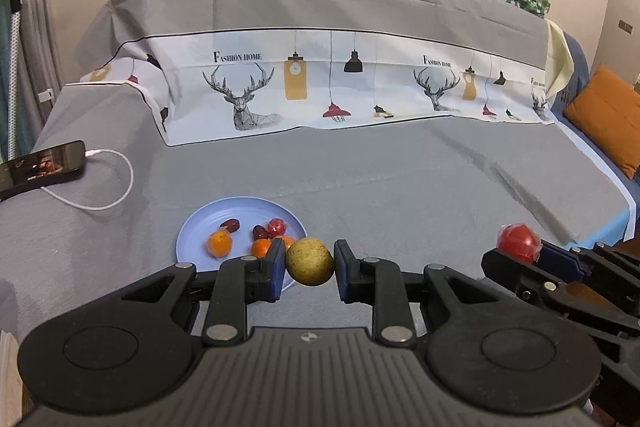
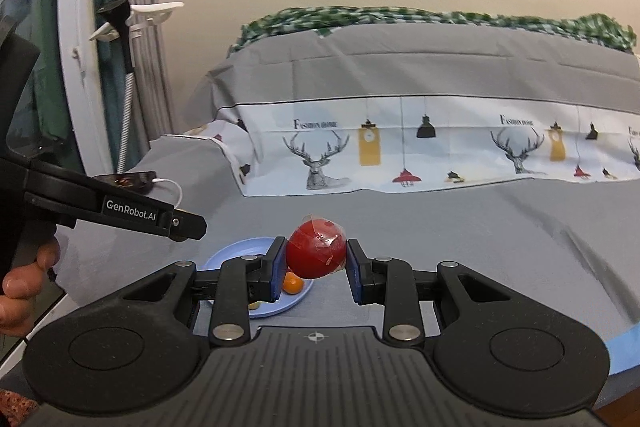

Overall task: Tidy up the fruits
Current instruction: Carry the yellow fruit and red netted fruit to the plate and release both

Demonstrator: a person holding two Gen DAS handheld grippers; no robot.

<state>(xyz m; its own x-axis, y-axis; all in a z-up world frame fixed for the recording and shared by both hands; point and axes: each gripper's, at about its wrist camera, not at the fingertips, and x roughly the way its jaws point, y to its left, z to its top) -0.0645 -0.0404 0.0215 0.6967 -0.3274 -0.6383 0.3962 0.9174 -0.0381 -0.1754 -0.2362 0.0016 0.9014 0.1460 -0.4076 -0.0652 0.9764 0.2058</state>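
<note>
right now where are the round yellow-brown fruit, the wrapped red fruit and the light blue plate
round yellow-brown fruit (image 1: pixel 310 261), left wrist view, its centre
wrapped red fruit (image 2: pixel 316 254), right wrist view, its centre
light blue plate (image 1: pixel 192 227), left wrist view, left rim

"FASHION HOME" on printed sheet (image 1: pixel 320 83); "GenRobot.AI" on left gripper (image 2: pixel 188 227)

1. Take the blue plate (image 1: pixel 188 235) as your landmark; its left half is bare, while two oranges (image 1: pixel 219 243), dates (image 1: pixel 230 225) and a wrapped red fruit (image 1: pixel 276 226) crowd its middle and right.
2. Right of the plate and behind it, you have open grey sheet (image 1: pixel 400 179) up to the printed fold (image 1: pixel 320 87); that fold and the raised bedding wall off the far side.
3. Left of the plate and further back, a phone (image 1: pixel 40 167) and its white cable (image 1: pixel 116 187) lie across the sheet; keep wide of them.
4. Right of the plate, your right gripper (image 1: pixel 520 251) with its red fruit (image 1: pixel 517 242) blocks the near corner.
</note>
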